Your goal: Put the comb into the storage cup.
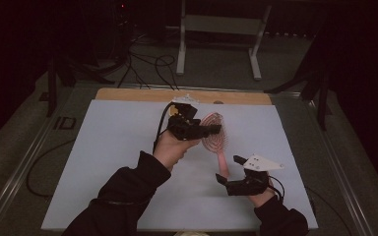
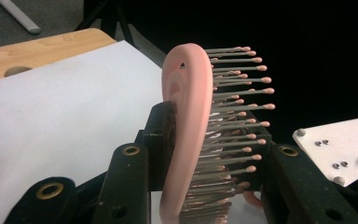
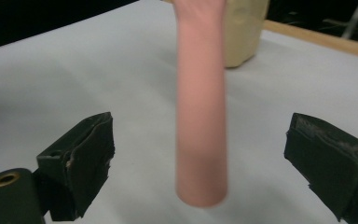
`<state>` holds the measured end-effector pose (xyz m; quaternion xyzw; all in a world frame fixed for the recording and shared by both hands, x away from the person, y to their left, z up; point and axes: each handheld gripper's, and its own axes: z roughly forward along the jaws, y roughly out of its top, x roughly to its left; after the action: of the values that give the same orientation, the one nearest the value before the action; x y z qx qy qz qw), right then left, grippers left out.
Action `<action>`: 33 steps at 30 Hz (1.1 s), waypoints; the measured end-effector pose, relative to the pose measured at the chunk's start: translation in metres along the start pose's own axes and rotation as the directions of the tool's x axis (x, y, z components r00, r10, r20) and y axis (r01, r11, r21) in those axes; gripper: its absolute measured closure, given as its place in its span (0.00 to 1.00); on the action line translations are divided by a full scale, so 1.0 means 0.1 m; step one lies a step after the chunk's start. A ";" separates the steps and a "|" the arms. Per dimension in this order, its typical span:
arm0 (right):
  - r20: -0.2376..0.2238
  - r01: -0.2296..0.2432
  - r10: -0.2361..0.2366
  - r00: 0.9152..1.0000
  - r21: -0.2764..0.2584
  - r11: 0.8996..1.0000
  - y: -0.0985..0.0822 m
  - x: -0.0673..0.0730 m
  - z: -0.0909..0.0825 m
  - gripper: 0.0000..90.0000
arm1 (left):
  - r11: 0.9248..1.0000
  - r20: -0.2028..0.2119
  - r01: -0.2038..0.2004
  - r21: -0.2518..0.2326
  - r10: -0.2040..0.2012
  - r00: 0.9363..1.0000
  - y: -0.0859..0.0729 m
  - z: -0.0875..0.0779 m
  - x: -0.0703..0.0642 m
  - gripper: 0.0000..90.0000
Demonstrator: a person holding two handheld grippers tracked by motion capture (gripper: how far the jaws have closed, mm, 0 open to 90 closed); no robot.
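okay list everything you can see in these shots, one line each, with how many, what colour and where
hairbrush: one, pink with grey pink-tipped bristles, held above the sheet, head clamped in the left tongs
sheet: one, white, covering the tabletop
table: one, wooden, far edge showing beyond the sheet
beige object: one, on the sheet past the handle, too cropped to name
frame: one, white, on the floor behind the table
cables: several, black, on the floor
left tongs: black, shut on the brush head
right tongs: black, open either side of the handle, not touching it
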<state>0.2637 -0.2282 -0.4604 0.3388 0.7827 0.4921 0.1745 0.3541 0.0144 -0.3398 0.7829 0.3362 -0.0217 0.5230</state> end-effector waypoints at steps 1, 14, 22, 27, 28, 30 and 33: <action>-0.006 0.004 -0.004 1.000 0.004 1.000 0.00 0.00 0.00 0.09 | 1.000 -0.003 0.000 -0.001 0.000 1.000 0.00 -0.01 0.01 0.72; -0.014 0.030 -0.030 0.999 0.024 0.999 -0.08 -0.03 -0.04 0.09 | 1.000 -0.050 -0.013 -0.004 0.013 0.999 0.06 -0.20 0.12 0.73; -0.014 0.045 -0.045 0.999 -0.004 0.999 -0.16 -0.05 -0.11 0.09 | 1.000 -0.070 -0.008 -0.010 0.007 0.998 0.07 -0.29 0.19 0.73; 0.006 0.050 -0.050 0.999 -0.013 0.999 -0.20 -0.07 -0.17 0.09 | 1.000 -0.074 -0.003 -0.012 0.002 0.997 0.06 -0.32 0.23 0.73; 0.006 0.050 -0.050 0.999 -0.013 0.999 -0.20 -0.07 -0.17 0.09 | 1.000 -0.074 -0.003 -0.012 0.002 0.997 0.06 -0.32 0.23 0.73; 0.013 0.046 -0.046 0.999 -0.016 0.999 -0.23 -0.09 -0.21 0.09 | 1.000 -0.078 -0.006 -0.016 0.004 0.997 0.07 -0.34 0.24 0.73; 0.019 0.048 -0.048 0.999 -0.019 0.999 -0.26 -0.10 -0.24 0.09 | 1.000 -0.083 -0.008 -0.016 0.006 0.997 0.08 -0.38 0.27 0.73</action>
<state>0.2467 -0.2580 -0.4728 0.3228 0.7842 0.4920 0.1970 0.3669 0.0577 -0.3269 0.7800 0.3550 0.0153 0.5151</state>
